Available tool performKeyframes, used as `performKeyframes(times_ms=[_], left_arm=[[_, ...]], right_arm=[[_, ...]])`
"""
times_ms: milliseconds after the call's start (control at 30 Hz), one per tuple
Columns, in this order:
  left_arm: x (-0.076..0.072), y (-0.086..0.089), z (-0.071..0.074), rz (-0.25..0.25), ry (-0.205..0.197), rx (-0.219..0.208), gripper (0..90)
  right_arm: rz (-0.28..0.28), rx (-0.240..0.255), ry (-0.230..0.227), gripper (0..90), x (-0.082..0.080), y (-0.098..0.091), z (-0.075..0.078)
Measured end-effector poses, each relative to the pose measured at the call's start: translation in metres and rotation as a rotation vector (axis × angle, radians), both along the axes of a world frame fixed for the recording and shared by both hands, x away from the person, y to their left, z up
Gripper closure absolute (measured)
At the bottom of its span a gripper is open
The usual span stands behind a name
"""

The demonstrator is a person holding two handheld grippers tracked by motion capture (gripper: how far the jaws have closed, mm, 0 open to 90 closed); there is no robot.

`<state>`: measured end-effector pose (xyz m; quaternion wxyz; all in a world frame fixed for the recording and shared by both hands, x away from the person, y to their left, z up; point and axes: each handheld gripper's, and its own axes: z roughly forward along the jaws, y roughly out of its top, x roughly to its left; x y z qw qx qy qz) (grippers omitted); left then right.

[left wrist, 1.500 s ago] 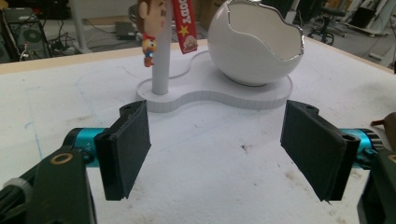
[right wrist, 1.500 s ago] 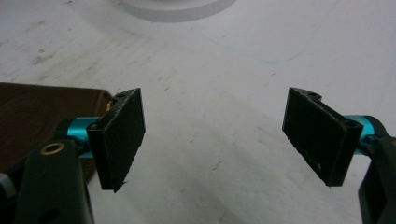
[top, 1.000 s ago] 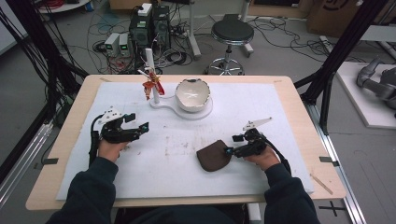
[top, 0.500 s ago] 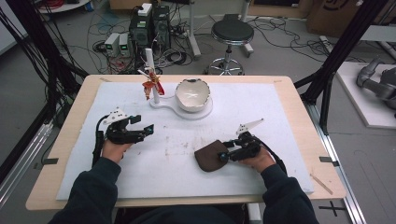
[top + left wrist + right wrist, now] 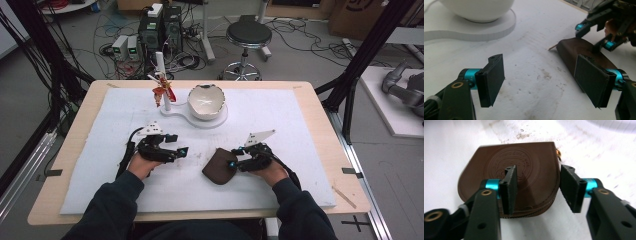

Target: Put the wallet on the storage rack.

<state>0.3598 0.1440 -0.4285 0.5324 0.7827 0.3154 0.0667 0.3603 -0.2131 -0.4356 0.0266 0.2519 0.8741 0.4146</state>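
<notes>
High view: the left claw (image 5: 181,151), held wide open and empty, is shifted nearer the brown pouch (image 5: 219,167); the right claw (image 5: 233,161) has just been closing, half-open astride the pouch's edge.

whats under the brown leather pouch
The brown leather pouch lies flat on the white table cover, right gripper at its edge, jaws just closing. Anything beneath it is covered.

pouch stamp (image 5: 515,161) blurred, bowl (image 5: 477,10) cropped
</notes>
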Motion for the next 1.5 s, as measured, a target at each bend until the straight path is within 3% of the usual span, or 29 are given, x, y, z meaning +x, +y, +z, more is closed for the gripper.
performKeyframes(times_ms=[67,133,200,233,367,500,567,600,633,700,733,833,1133,1300,1333,1400,1433,1467,1500], left_arm=[[0.000,-0.001,0.000,-0.003,-0.001,0.002,24.2],[0.001,0.000,0.000,-0.002,0.005,0.004,24.2],[0.001,0.001,-0.001,-0.003,0.008,0.006,24.2],[0.002,0.001,-0.002,-0.004,0.013,0.011,24.2],[0.002,-0.002,-0.004,-0.027,0.026,0.023,24.3],[0.000,-0.008,-0.007,-0.072,0.040,0.034,25.1],[-0.001,-0.013,-0.008,-0.099,0.057,0.022,25.1],[-0.003,-0.017,-0.009,-0.142,0.071,0.004,25.5],[-0.003,-0.017,-0.009,-0.142,0.071,0.004,25.7],[-0.006,-0.027,-0.009,-0.208,0.095,-0.019,26.1],[-0.006,-0.027,-0.009,-0.208,0.095,-0.019,26.3],[-0.009,-0.043,-0.013,-0.264,0.120,0.008,26.2],[-0.010,-0.062,-0.020,-0.294,0.154,0.034,26.8],[-0.010,-0.060,-0.019,-0.308,0.142,0.053,33.2],[-0.009,-0.059,-0.018,-0.311,0.138,0.058,37.0],[-0.009,-0.057,-0.017,-0.325,0.127,0.063,38.2],[-0.008,-0.056,-0.017,-0.335,0.116,0.065,41.4],[-0.009,-0.055,-0.016,-0.346,0.098,0.064,41.4],[-0.009,-0.055,-0.015,-0.351,0.076,0.058,44.1]], right_arm=[[-0.007,0.040,0.111,27.8,0.007,-0.006,-0.004],[0.025,0.051,0.210,25.9,0.010,-0.009,-0.011],[0.032,0.060,0.223,25.1,0.009,-0.009,-0.012],[0.068,0.043,0.194,29.7,0.008,-0.005,-0.011],[0.075,0.004,0.141,35.7,0.004,-0.001,-0.008],[0.093,-0.074,-0.016,41.7,-0.007,0.007,-0.002],[0.096,-0.084,-0.041,42.1,-0.009,0.008,-0.001],[0.093,-0.102,-0.076,42.6,-0.012,0.011,0.001],[0.092,-0.107,-0.084,42.7,-0.012,0.012,0.001],[0.085,-0.113,-0.096,43.0,-0.013,0.014,0.002],[0.085,-0.112,-0.097,43.0,-0.012,0.015,0.002],[0.078,-0.115,-0.108,43.2,-0.012,0.017,0.002],[0.047,-0.129,-0.134,44.4,-0.016,0.023,0.005],[0.036,-0.120,-0.127,44.5,-0.016,0.024,0.006],[0.053,-0.082,-0.111,44.2,-0.014,0.021,0.007],[0.063,-0.055,-0.096,43.4,-0.013,0.019,0.008],[0.082,-0.001,-0.068,38.7,-0.008,0.015,0.008],[0.082,-0.001,-0.068,38.7,-0.008,0.015,0.008],[0.093,0.041,-0.044,32.2,-0.003,0.014,0.006]])
